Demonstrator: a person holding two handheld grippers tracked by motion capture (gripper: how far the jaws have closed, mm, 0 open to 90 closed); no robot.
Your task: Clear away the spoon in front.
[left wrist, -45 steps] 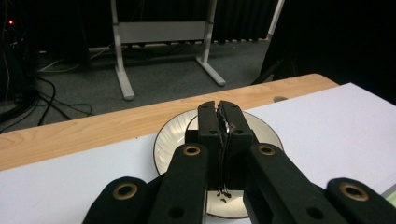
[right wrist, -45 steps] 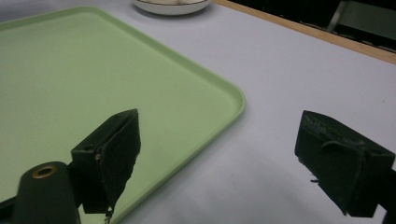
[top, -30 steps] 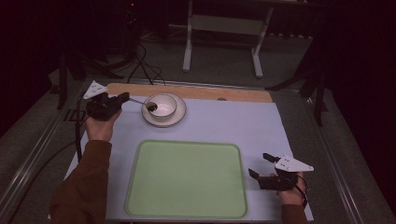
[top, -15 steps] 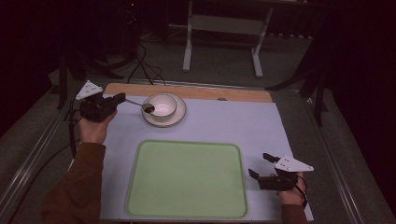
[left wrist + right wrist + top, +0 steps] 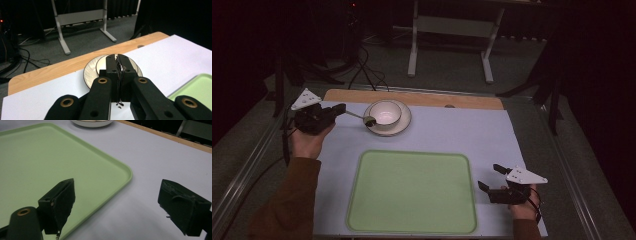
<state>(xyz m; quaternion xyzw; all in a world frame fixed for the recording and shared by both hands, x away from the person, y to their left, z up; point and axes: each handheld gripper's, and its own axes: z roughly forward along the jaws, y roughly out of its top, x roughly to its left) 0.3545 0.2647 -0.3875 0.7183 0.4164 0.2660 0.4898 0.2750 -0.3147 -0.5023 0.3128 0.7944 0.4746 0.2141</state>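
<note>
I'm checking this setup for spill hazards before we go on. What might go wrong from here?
The left gripper pinches only the spoon's thin handle end, so the spoon may twist or slip. Its bowl end hangs by the bowl on the plate; a careless swing might knock them. The right gripper, open beside the green tray, might nudge it.

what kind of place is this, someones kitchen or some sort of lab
Most likely a lab or recording studio, not a kitchen. The table has a plain white cover with only a green tray and a bowl on a plate. Beyond it lie dark curtains, floor cables and a metal stand.
</note>
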